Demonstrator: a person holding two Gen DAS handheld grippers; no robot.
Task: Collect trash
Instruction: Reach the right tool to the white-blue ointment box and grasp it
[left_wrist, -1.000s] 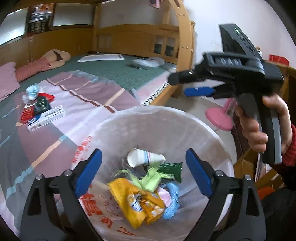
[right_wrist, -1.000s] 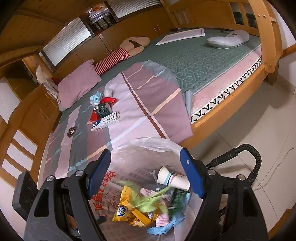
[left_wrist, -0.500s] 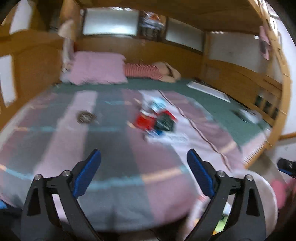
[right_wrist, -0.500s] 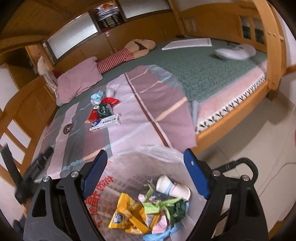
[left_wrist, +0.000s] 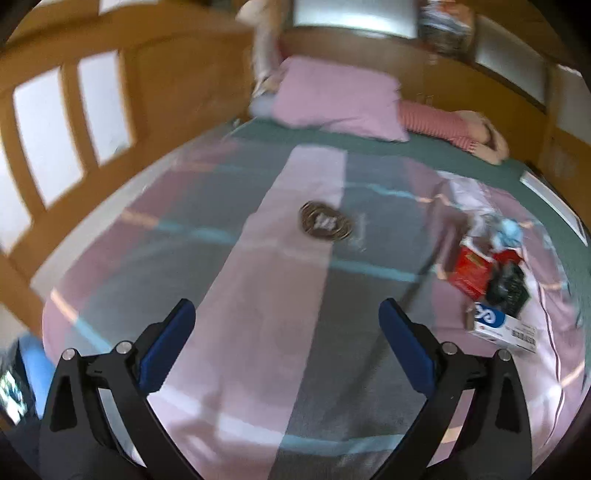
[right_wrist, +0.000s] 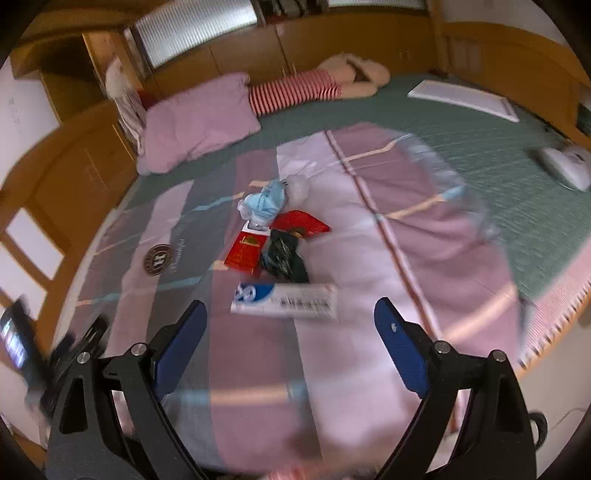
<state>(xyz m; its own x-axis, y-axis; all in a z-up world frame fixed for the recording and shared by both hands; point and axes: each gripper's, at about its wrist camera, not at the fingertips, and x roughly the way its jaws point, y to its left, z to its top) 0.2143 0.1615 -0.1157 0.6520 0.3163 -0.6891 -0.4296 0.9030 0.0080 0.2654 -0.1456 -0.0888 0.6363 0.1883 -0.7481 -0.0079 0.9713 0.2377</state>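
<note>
A pile of trash lies on the striped blanket (right_wrist: 369, 258): a white and blue box (right_wrist: 284, 301), a black wrapper (right_wrist: 282, 256), a red packet (right_wrist: 245, 251), a red wrapper (right_wrist: 301, 221) and a crumpled blue mask (right_wrist: 267, 203). My right gripper (right_wrist: 290, 332) is open and empty, just in front of the box. In the left wrist view the pile sits at the right: the box (left_wrist: 504, 326), the black wrapper (left_wrist: 508, 284), the red packet (left_wrist: 472, 273). My left gripper (left_wrist: 286, 332) is open and empty over the blanket, left of the pile. The trash bag is out of view.
A pink pillow (right_wrist: 199, 122) and a striped stuffed toy (right_wrist: 295, 90) lie at the head of the bed. A white tray (right_wrist: 465, 98) and a white device (right_wrist: 565, 166) lie on the green mattress (right_wrist: 517, 147). Wooden bed rails (left_wrist: 74, 122) stand at the left.
Both grippers have swung from over the trash bag to over the bed. The bag has left both views. The right gripper has come closer to the trash pile.
</note>
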